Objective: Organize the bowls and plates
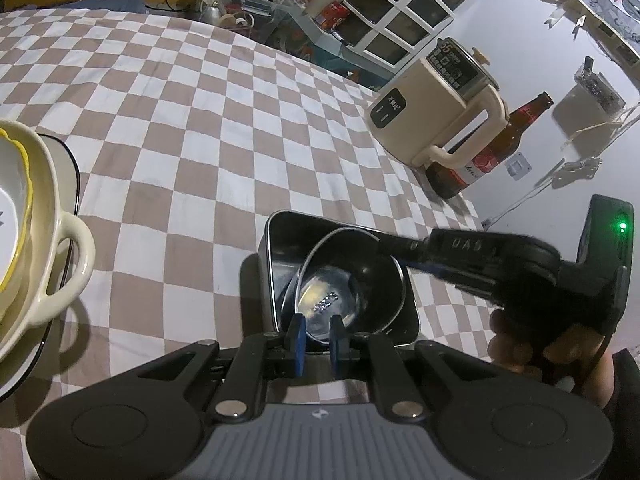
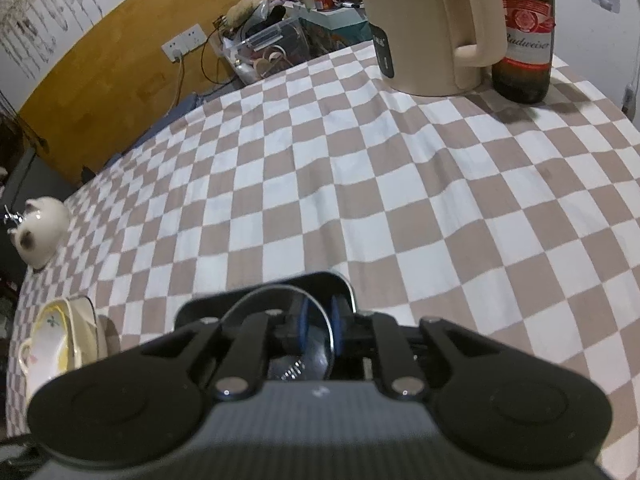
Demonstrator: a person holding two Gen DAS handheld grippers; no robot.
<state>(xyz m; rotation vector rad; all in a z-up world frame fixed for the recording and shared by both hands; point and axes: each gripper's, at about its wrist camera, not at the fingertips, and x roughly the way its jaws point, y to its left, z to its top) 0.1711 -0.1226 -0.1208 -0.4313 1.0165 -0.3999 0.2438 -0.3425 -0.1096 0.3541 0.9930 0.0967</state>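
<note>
Round steel bowl (image 1: 340, 280) sits tilted inside the black square tin (image 1: 280, 240), low centre of the left wrist view, on the checked worktop (image 1: 200, 120).

Right tool (image 2: 319, 330) comes in from 3 o'clock in the left view. Its blue pads straddle the bowl's thin rim with a small gap showing; I read this as a loosening hold, not a firm pinch. No earlier view to compare.

Left tool (image 1: 318, 336), at 6 o'clock, has its pads close together at the near edge of tin and bowl. Whether they pinch the rim or only hover, I cannot tell.

Risks, as judged:
- Bowl lies askew in the tin; let go now, it may rock or slide.
- Right pad could catch the thin rim on withdrawal and drag bowl and tin.
- Cream dish stack (image 1: 32, 220) at 9 o'clock overhangs its plate (image 1: 64, 152); a sweep left could knock it.

Both tools angle steeply downward. The person's fingers (image 1: 516, 344) wrap the right handle at 4 o'clock.
</note>
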